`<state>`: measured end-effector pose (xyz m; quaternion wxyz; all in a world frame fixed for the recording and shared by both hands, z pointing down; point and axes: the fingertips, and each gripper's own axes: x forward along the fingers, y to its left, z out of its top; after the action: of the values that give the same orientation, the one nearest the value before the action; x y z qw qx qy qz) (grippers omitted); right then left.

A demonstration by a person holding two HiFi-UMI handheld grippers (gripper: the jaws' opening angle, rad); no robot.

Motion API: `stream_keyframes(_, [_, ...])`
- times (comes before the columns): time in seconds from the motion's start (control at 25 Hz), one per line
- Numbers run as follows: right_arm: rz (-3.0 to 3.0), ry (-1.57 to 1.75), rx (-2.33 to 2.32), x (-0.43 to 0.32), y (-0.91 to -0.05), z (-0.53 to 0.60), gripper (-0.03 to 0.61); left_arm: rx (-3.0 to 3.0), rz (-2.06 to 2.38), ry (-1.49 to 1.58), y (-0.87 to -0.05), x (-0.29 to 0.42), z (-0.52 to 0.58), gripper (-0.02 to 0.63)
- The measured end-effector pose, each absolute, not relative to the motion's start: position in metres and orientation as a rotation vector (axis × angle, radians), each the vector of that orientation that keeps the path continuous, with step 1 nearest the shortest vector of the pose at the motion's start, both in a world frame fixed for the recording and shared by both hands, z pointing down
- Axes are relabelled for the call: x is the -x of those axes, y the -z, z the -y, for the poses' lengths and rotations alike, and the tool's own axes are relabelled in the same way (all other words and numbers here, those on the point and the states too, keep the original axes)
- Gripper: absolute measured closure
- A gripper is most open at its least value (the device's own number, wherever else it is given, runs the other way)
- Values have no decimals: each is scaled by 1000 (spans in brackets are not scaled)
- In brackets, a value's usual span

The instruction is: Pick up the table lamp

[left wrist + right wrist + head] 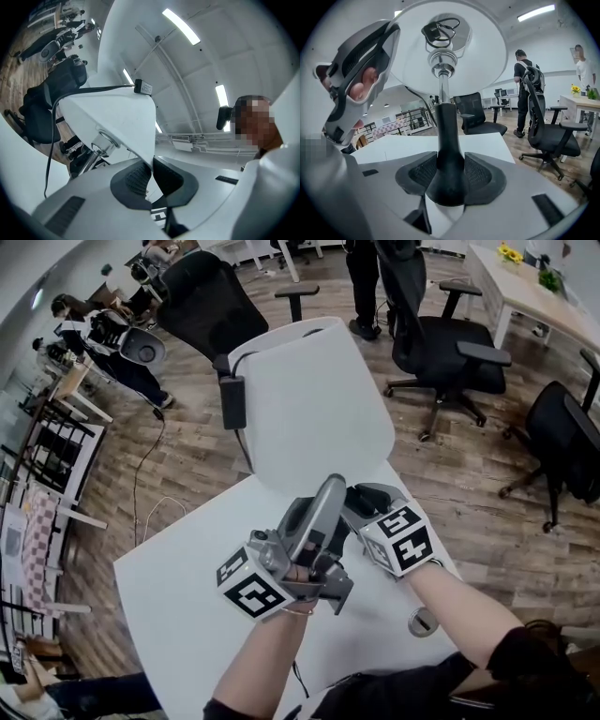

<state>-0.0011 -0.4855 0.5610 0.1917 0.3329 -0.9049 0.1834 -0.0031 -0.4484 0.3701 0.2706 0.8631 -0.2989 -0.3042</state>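
Head view: table lamp (pixel 314 409) is leaning over the bench (pixel 178 615); my left tongs (pixel 328 486) and right tongs (pixel 361 495) are reaching under it, hiding its base.
Left gripper view: left tongs (pixel 152 176) are pinching the shade (pixel 117 117) rim.
Right gripper view: right tongs (pixel 450 176) are clamping the black stem (pixel 446 136).
Progress: both grips are looking set; I am not seeing whether the base is clearing the bench.

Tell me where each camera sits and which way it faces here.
Head view: on the person's head, looking steeply down at the white table and lampshade; both forearms, left gripper and right gripper show.
Left gripper view: on the left gripper, looking up along its fingers, shut on the lampshade's rim; the person's head shows.
Right gripper view: on the right gripper, looking along its fingers, closed on the lamp stem; left gripper shows.
Shared: both gripper views see the lampshade's underside.
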Motion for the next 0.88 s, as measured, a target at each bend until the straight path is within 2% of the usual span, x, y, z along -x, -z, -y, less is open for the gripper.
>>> stream_keyframes(0.56, [2558,-475,-954,-24,-534,455,390,-2358,770,863,-343,-15,421,594])
stream_keyframes(0.88, [2594,-458,-976,-40,-490,418,391,-2437,743,835,-298,-37,382,595])
